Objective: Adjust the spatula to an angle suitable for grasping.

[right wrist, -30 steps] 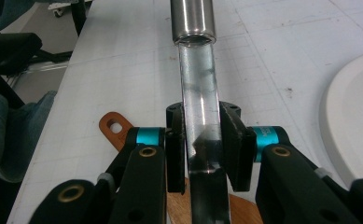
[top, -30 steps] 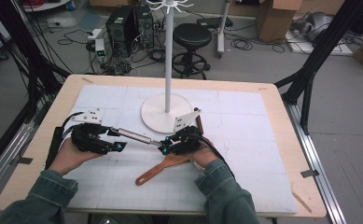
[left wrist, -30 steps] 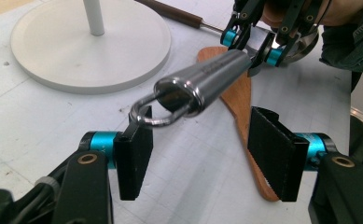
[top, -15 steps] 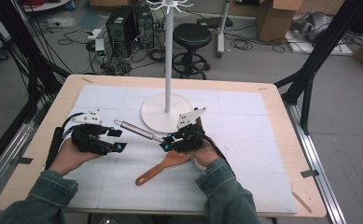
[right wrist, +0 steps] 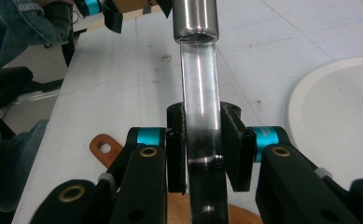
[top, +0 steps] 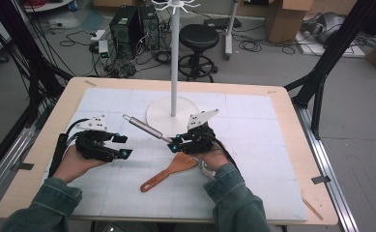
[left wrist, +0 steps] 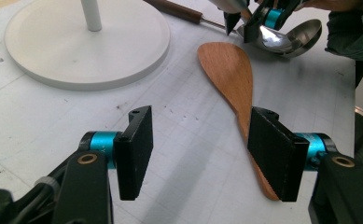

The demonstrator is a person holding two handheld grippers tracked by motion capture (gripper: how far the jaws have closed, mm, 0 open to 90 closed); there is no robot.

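Note:
A metal spoon [top: 144, 126] with a dark handle hangs tilted above the mat, its handle end pointing toward the white stand's base [top: 159, 108]. My right gripper [top: 175, 142] is shut on it. In the right gripper view both pads of the right gripper [right wrist: 202, 140] press the spoon's shiny neck [right wrist: 198, 79]. The spoon's bowl [left wrist: 291, 39] shows in the left gripper view behind that gripper. A wooden spatula [top: 168, 171] lies flat on the mat under my right hand. To the left, my left gripper [top: 123, 146] is open, with bare mat between its pads in the left gripper view [left wrist: 200, 149].
A white stand with a tall pole [top: 174, 58] rises from its round base at the mat's far middle. The white mat [top: 272, 159] covers most of the wooden table [top: 292, 116]. A stool and cables are on the floor beyond the table.
The spoon's handle end has swung up and away from the left gripper toward the stand's base. The right hand has shifted slightly with it. The left hand has stayed put.

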